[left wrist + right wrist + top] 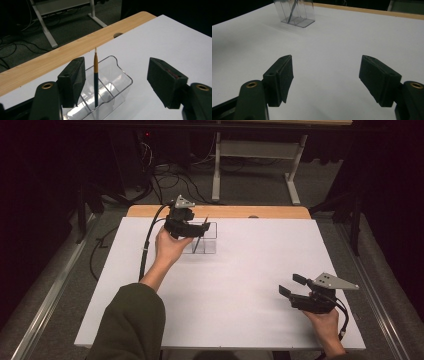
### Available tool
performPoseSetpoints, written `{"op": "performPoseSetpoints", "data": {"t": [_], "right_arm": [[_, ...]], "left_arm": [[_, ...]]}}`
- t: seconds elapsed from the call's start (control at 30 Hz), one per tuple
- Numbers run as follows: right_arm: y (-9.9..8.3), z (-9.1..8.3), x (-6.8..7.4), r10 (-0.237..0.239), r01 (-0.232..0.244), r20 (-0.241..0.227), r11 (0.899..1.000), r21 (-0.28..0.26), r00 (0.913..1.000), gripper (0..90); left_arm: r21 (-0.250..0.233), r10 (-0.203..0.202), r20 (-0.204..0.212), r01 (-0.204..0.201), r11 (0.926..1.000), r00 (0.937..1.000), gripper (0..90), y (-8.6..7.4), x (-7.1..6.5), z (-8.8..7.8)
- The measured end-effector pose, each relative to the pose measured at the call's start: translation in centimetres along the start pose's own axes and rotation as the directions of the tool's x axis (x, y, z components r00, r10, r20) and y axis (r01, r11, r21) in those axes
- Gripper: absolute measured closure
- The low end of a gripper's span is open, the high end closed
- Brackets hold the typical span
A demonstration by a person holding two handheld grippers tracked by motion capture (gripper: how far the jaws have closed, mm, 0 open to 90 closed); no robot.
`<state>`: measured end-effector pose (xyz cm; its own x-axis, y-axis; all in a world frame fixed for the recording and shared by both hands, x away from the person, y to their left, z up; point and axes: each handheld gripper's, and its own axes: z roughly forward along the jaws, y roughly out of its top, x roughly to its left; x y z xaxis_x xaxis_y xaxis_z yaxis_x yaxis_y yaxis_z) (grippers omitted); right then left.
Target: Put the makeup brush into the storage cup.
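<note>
A clear plastic organizer box point(210, 242) point(117, 82) with several compartments stands on the white tabletop near the far edge. A thin dark pen point(96, 82) with an orange band and white tip stands upright in one compartment; in the high view the pen point(201, 234) leans slightly. My left gripper point(198, 228) point(116, 68) hovers just over the box, open. The pen stands between its jaws, close to the left one, and neither jaw touches it. My right gripper point(292, 285) point(325, 63) is open and holds nothing, low over the table's near right part. The box point(294, 12) lies far ahead of it.
The white tabletop point(240, 285) has a wooden strip point(250, 212) along its far edge, with a small round hole point(117, 35) in it. Beyond the table are a white desk frame point(255, 160) and cables on the dark floor.
</note>
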<state>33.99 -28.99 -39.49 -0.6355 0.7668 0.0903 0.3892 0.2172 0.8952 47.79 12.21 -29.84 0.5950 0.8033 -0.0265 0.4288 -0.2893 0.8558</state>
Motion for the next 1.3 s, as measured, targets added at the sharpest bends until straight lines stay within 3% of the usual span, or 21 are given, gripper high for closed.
{"op": "performPoseSetpoints", "data": {"t": [1.3], "right_arm": [[0.0,0.1,0.0,0.004,-0.004,-0.001,1.0,0.004,1.0,29.2]], "left_arm": [[-0.036,-0.006,0.022,0.007,0.9993,0.9997,31.0,-1.5,0.9,-3.4]]}}
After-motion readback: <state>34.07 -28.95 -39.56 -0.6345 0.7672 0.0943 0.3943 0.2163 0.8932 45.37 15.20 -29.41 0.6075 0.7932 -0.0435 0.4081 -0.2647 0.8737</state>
